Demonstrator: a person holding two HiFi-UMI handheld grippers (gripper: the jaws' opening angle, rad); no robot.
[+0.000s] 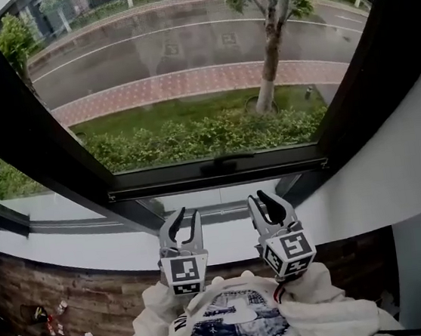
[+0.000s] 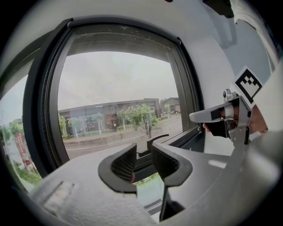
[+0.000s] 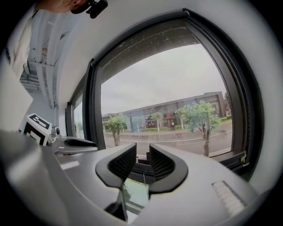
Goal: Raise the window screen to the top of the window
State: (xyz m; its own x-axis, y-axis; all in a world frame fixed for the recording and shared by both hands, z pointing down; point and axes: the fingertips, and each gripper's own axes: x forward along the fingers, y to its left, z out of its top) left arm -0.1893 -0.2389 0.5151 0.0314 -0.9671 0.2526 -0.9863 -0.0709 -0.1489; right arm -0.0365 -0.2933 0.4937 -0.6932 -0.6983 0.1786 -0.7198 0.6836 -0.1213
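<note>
Low in the frame, left gripper (image 1: 181, 220) and right gripper (image 1: 265, 200) are held with jaws apart and empty, short of the screen handle (image 1: 227, 159), so raising seems not yet begun.

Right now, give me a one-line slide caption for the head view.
Both open, the left hand-held gripper and right hand-held gripper poised below the handle on the window rail.

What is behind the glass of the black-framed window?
A green hedge, a grey tree trunk, a red brick sidewalk and a wet grey road. The black bottom frame hides the ground below.
</note>
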